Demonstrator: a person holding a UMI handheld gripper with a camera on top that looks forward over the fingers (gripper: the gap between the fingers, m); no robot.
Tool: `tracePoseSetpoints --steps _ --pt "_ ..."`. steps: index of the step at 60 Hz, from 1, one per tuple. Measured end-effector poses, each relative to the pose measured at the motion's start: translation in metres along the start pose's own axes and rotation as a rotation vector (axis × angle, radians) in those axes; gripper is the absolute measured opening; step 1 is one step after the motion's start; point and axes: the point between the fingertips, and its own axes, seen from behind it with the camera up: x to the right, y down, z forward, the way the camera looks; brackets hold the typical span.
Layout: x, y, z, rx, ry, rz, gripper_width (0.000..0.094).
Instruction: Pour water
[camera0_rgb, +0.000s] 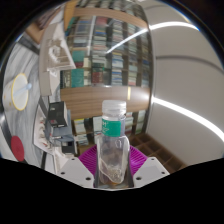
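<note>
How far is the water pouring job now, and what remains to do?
Done: the gripper holds the bottle, jaws pressed on both sides, lifted upright before the bookshelves. In hand: carrying it; the white cap looks still on. Left: the pouring itself. No cup or glass is in view.

We see tall bookshelves (100, 55) packed with rows of books filling the far side of the room. A broad pale ceiling (180, 70) curves overhead, crossed by long bright light strips (130, 42). Off to one side we make out a white panel (22, 95) carrying a round pale disc (17, 88). Low down, beyond the shelves, we glimpse a strip of brownish wooden floor (155, 150).
</note>
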Motion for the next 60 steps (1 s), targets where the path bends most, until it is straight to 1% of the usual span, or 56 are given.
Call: tracePoseSetpoints --steps 5,9,17,22,26,35,38,43,46,51,54,55,57,58,60 --pt "-0.024 -0.041 0.016 0.133 0.029 -0.281 0.0388" --pt "-0.048 -0.068 0.018 0.216 0.024 -0.465 0.0388" --pt "-0.109 -0.088 0.016 0.31 -0.022 -0.728 0.0386" --pt "-0.135 -0.104 0.006 0.382 -0.029 -0.818 0.0388" --pt "-0.145 -0.102 0.008 0.403 -0.027 -0.83 0.0389" --pt "-0.124 -0.103 0.011 0.356 -0.044 -0.67 0.039" --pt "-0.104 -0.107 0.011 0.346 -0.055 -0.524 0.0388" --pt "-0.073 -0.109 0.01 0.306 -0.099 -0.162 0.0388" --pt "-0.048 -0.106 0.01 0.265 -0.14 0.082 0.0388" --pt "-0.027 -0.1 0.008 0.194 -0.221 0.479 0.039" --pt "-0.027 -0.096 0.007 0.148 -0.287 0.691 0.0389" --pt "-0.03 -0.099 0.001 0.126 -0.292 0.744 0.039" --pt "-0.037 -0.092 0.002 0.091 -0.332 0.858 0.0388" --pt "-0.034 -0.083 0.005 0.074 -0.359 0.912 0.0388" --pt "-0.046 -0.079 0.003 0.041 -0.415 1.025 0.0388"
